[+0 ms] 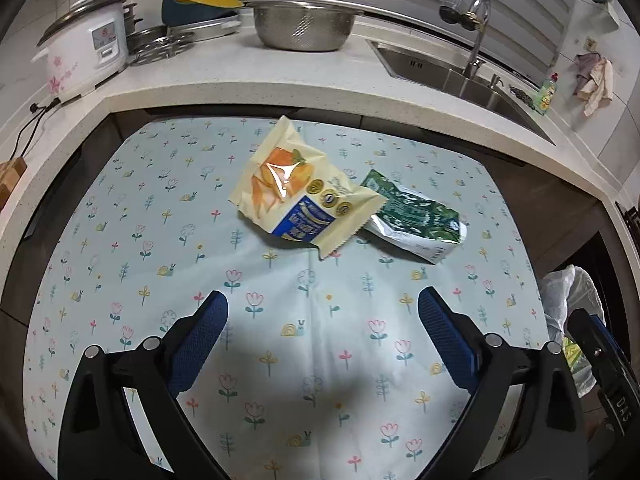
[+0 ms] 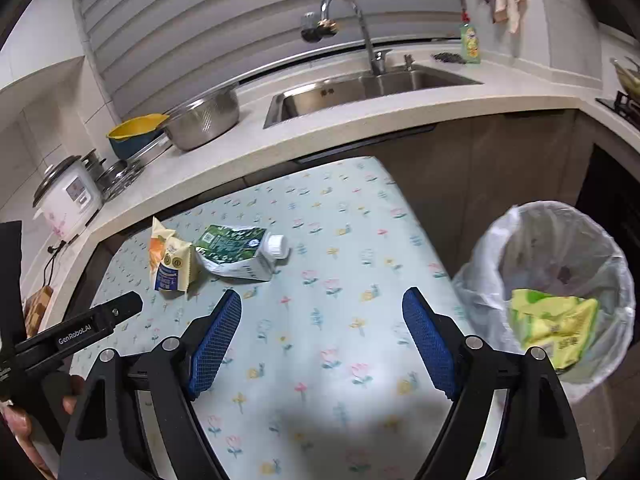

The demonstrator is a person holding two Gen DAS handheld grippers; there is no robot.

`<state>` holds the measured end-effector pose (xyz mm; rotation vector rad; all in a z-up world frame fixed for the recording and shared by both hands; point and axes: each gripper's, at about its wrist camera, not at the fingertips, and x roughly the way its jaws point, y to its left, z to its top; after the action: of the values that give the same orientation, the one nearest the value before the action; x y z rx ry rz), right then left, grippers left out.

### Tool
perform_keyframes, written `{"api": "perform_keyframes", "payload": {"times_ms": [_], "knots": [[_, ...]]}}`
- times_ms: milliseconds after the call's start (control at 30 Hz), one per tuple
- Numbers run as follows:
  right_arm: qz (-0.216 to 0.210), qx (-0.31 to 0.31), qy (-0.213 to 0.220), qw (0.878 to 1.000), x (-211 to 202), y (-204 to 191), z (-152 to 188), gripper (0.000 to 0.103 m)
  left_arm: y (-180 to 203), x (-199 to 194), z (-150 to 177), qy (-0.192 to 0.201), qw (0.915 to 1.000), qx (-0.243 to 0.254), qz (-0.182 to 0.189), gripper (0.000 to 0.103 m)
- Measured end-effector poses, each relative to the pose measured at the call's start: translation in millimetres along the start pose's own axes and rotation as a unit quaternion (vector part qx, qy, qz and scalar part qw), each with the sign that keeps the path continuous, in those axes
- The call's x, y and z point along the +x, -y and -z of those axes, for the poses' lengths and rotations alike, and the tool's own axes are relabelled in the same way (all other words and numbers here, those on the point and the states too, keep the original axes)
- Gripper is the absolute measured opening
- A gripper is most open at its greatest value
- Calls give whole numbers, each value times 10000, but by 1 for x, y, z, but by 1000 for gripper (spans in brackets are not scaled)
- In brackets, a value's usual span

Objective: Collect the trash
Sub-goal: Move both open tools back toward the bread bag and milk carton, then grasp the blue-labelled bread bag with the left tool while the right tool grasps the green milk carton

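Through the left wrist camera I see my left tongs (image 1: 322, 308) spread wide with nothing between the blue pads, hanging over the flowered cloth on the tabletop (image 1: 120, 216). I use the yellow snack bag (image 1: 298, 188) as my landmark: it lies flat on the cloth beyond the tongs, well apart from both fingertips. The crumpled green carton (image 1: 416, 216) lies just to the right of the bag, its left end tucked under the bag's corner. At the right edge, far from the bag, a strip of the white bin liner (image 1: 568, 304) shows, half covered by the black body of my other tool.

Through the right wrist camera my right tongs (image 2: 322, 304) also stand wide apart and hold nothing. The snack bag (image 2: 170, 258) is beyond and left of the left fingertip, with the carton (image 2: 236, 252) touching it on the right; the carton's white cap points away from the bag. The lined bin (image 2: 500, 236) stands off the cloth, far right of the bag, with a yellow-green wrapper (image 2: 556, 324) inside; its near rim is hidden by my right finger. The left tool (image 2: 80, 328) enters at the left, only partly in view.
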<state>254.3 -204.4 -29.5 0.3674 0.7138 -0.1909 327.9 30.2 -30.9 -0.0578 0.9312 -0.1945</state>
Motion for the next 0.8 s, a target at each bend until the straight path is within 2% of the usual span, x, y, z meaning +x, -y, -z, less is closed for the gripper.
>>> {"api": "perform_keyframes", "payload": {"times_ms": [333,433,600,800], "knots": [[-205,-40,-302,9993,91,-39,-23,80,-41,56,-33,-186,9985,-508,29,92],[-242,-10,-348,9991,114,-47,-32,80,-51,70,-46,-237,9961,-805,272,92],[-232,-40,-463,9986,147,-57,-35,80,-57,90,-62,-318,9921,-1117,471,92],[-217,34,-570,9981,167,-57,-29,80,-47,110,-73,-397,9920,-1131,386,96]]}}
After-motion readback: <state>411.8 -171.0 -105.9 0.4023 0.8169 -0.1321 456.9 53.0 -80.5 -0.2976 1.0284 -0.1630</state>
